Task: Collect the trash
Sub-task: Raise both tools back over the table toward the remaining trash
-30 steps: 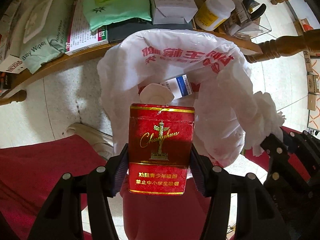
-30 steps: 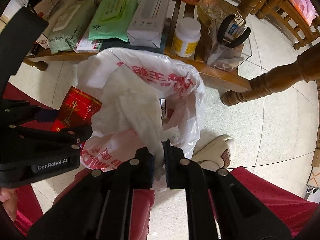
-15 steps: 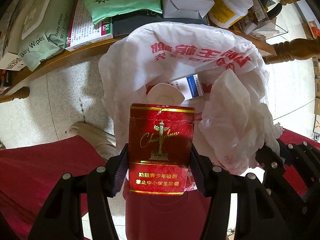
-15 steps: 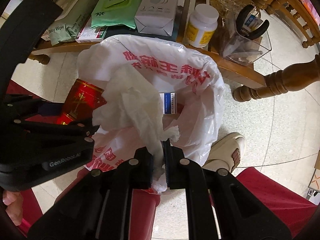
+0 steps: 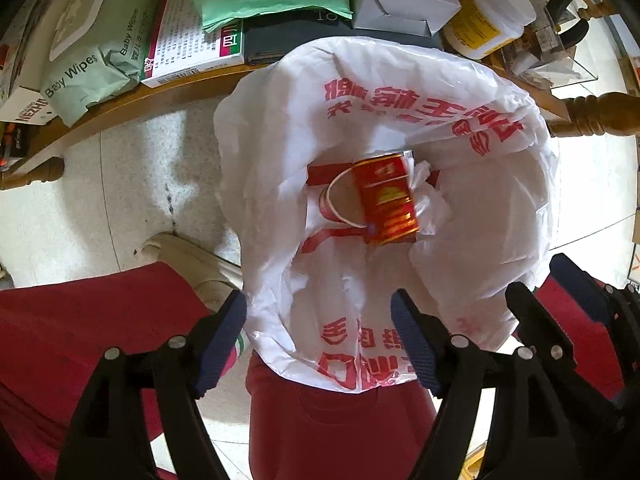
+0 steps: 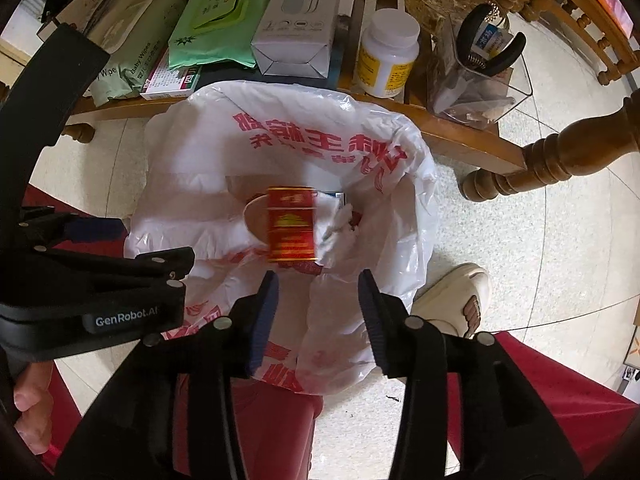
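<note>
Jaws: left gripper (image 5: 320, 344) and right gripper (image 6: 318, 316) both opening, nothing between them; red cigarette pack (image 5: 386, 198) and crumpled tissue (image 6: 338, 228) lie inside white plastic bag (image 5: 500, 208); risk: unsupported rim could sag and spill its contents.

There was one white plastic bag with red lettering (image 5: 400, 92), holding one red cigarette pack (image 5: 386, 200). The low wooden table (image 6: 448, 128) carried two green packs of wipes (image 6: 216, 20), one white cardboard box (image 6: 298, 24) and one white pill bottle (image 6: 386, 54).
</note>
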`<state>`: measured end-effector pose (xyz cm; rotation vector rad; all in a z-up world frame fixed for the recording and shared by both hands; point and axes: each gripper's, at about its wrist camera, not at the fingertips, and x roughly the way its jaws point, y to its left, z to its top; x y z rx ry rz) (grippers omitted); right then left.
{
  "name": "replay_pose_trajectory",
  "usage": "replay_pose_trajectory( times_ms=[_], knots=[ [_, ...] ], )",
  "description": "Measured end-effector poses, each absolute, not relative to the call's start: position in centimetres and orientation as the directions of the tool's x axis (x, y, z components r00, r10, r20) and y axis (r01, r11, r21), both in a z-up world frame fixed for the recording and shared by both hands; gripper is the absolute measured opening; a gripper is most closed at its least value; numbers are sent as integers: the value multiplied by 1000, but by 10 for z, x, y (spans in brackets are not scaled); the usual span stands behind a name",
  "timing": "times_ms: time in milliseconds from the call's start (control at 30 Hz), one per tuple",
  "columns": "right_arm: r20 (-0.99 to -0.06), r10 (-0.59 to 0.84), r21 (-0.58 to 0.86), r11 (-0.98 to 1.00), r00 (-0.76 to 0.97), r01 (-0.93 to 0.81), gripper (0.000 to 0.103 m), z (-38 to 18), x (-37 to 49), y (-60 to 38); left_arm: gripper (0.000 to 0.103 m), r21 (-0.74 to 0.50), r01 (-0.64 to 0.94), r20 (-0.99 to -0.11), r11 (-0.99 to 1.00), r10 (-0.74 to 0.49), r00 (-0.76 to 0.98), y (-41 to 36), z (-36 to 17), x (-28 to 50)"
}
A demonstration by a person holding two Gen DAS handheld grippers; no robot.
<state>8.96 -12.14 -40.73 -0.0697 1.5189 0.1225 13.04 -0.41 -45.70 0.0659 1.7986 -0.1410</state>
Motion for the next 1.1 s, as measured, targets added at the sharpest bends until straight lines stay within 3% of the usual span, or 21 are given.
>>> replay_pose_trajectory(
  times_ms=[567, 733, 967, 1100],
  knots=[
    [-997, 51, 45, 993, 54, -109, 43, -404, 91, -122, 74, -47, 131, -973, 990, -16, -230, -4, -456, 131],
    [-996, 48, 41, 995, 72, -95, 53, -398, 90, -127, 77, -40, 133, -974, 990, -9, -228, -2, -453, 131],
    [-987, 87, 76, 994, 133, -83, 74, -366, 78, -129, 82, -79, 103, -979, 992, -58, -196, 13, -420, 121],
    [-976, 112, 96, 991, 186, -92, 76, -333, 67, -133, 85, -95, 116, -988, 989, -79, -133, 25, -377, 101]
  ],
)
